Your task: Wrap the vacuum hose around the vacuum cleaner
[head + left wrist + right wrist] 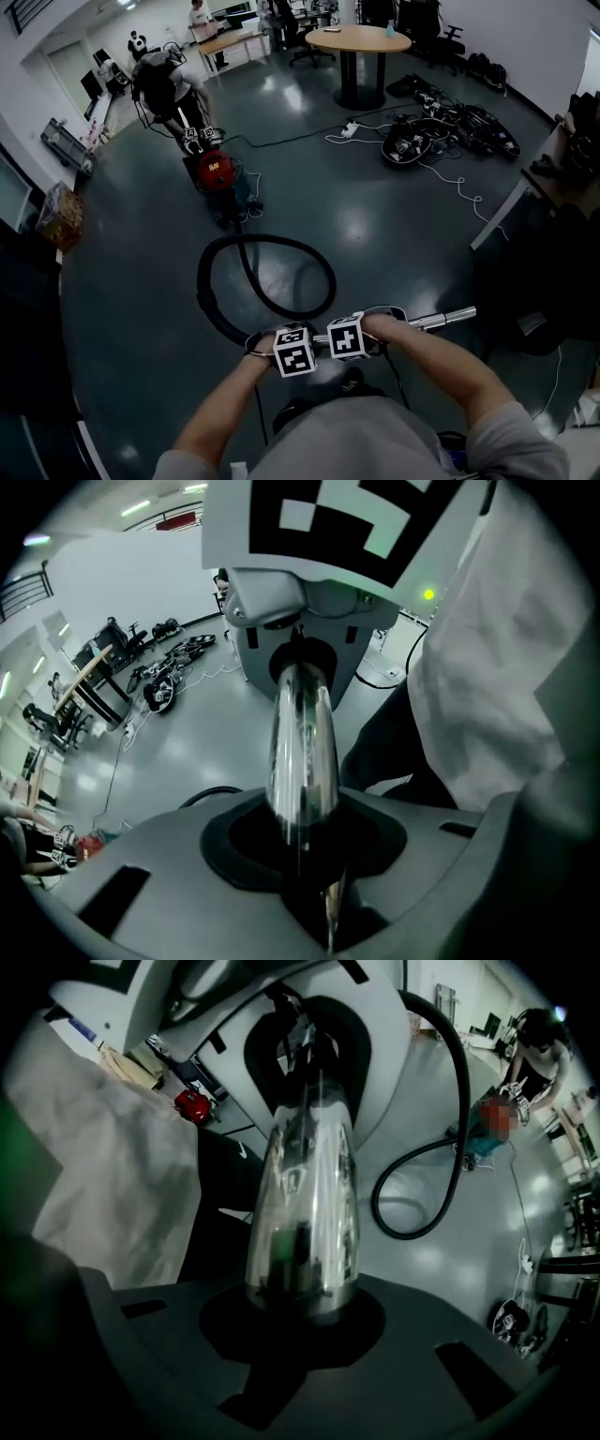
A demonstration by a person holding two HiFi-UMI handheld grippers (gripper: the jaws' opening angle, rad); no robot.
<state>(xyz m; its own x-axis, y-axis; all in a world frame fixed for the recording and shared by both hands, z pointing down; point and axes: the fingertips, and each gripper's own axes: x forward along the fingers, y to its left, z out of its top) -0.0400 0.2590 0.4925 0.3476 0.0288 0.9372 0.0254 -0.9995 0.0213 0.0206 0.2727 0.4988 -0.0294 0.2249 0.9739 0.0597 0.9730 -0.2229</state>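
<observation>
Fingers of the left gripper [278,342] and right gripper [375,323] clamp the chrome wand [441,320] level, likely to draw the looped hose [323,272] toward the vacuum cleaner [217,173] at 12 o'clock.

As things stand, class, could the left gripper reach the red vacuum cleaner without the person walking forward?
Probably not. The left gripper is shut on the metal tube close to the person, while the vacuum cleaner stands far off, beyond the looped hose.
</observation>
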